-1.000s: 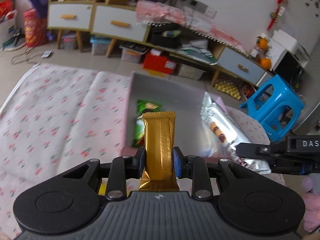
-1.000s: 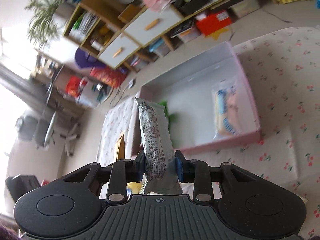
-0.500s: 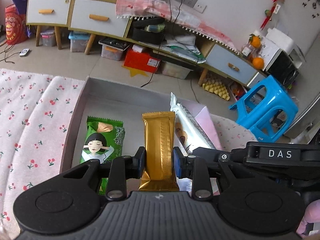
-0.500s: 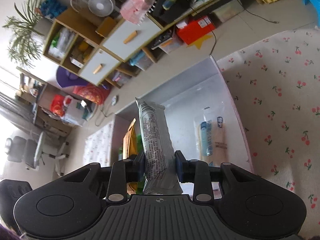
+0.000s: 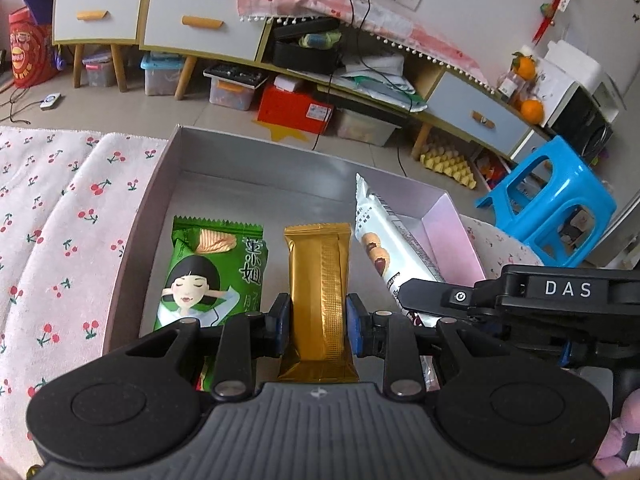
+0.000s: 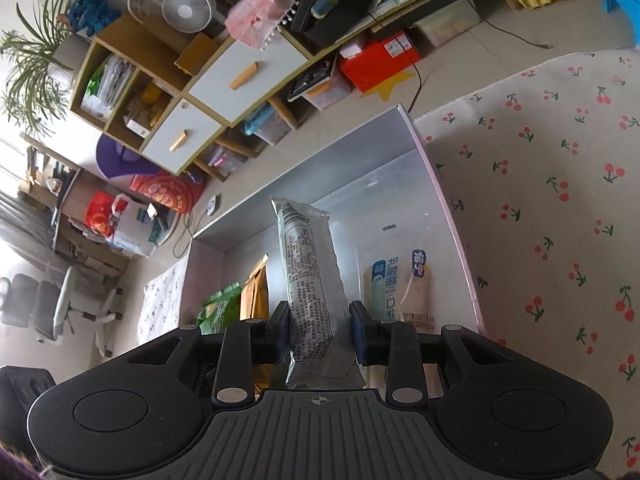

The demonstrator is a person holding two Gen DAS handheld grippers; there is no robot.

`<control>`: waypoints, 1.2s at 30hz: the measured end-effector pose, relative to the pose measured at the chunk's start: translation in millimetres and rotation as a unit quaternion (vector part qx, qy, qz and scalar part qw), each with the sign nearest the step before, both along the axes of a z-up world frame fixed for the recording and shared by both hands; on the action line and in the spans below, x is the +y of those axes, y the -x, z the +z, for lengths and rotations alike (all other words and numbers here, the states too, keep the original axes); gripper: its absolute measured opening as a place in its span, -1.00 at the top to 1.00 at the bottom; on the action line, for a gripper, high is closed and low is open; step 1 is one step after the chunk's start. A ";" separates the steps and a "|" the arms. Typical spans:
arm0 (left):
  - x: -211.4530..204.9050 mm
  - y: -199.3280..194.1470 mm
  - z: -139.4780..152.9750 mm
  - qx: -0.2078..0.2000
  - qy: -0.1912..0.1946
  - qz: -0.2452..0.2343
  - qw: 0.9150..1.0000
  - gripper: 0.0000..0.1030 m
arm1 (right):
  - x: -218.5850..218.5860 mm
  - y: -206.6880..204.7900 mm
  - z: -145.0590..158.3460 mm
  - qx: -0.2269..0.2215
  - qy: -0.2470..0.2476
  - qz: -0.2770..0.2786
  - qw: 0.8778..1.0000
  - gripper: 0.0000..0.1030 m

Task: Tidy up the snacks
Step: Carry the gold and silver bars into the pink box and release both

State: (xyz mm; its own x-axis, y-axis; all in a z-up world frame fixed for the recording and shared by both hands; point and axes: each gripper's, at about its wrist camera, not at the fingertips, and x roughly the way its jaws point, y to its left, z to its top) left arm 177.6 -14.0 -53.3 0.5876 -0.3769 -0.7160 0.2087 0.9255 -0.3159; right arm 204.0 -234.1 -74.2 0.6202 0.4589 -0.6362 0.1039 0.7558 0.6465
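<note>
My left gripper [image 5: 318, 326] is shut on a gold snack bar [image 5: 318, 276] and holds it over the inside of the grey box [image 5: 256, 168]. A green snack packet [image 5: 212, 276] lies in the box to its left. My right gripper [image 6: 320, 330] is shut on a silver-white biscuit packet [image 6: 310, 276], which also shows in the left wrist view [image 5: 390, 240] to the right of the gold bar. A clear packet with blue labels [image 6: 400, 292] lies in the box [image 6: 436, 184] at its right side. The gold bar [image 6: 256, 296] and green packet [image 6: 218, 308] show left of the right gripper.
The box sits on a cherry-print cloth [image 5: 52, 216] that covers the table, seen also in the right wrist view [image 6: 560, 200]. Behind the table are low cabinets with drawers [image 5: 160, 20], floor clutter and a blue plastic stool [image 5: 548, 208].
Both grippers have moved forward and down over the box with their packets still held. The box and the packets in it now look larger and nearer.
</note>
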 end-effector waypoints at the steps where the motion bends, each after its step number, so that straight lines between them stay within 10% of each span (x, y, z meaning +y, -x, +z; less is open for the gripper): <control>1: -2.4 -0.1 0.0 -0.004 -0.007 0.000 1.000 0.49 | -0.7 0.1 0.4 -0.002 0.002 -0.003 1.000 0.41; 17: -7.7 -2.0 -1.4 -0.024 -0.025 0.003 0.999 0.41 | 1.4 0.5 5.0 -0.025 0.045 -0.006 0.999 0.36; 22: -9.9 1.0 1.3 -0.028 -0.012 -0.012 0.999 -0.27 | -0.7 3.6 18.3 -0.043 0.044 -0.001 0.998 0.17; 29: -15.3 15.9 12.8 -0.010 -0.011 -0.034 0.999 -0.76 | 0.0 25.8 55.0 -0.069 0.077 0.011 0.995 -0.52; 36: -10.5 43.7 31.6 -0.007 -0.027 -0.028 0.999 -0.95 | 0.2 61.9 84.4 -0.088 0.106 0.011 0.990 -0.75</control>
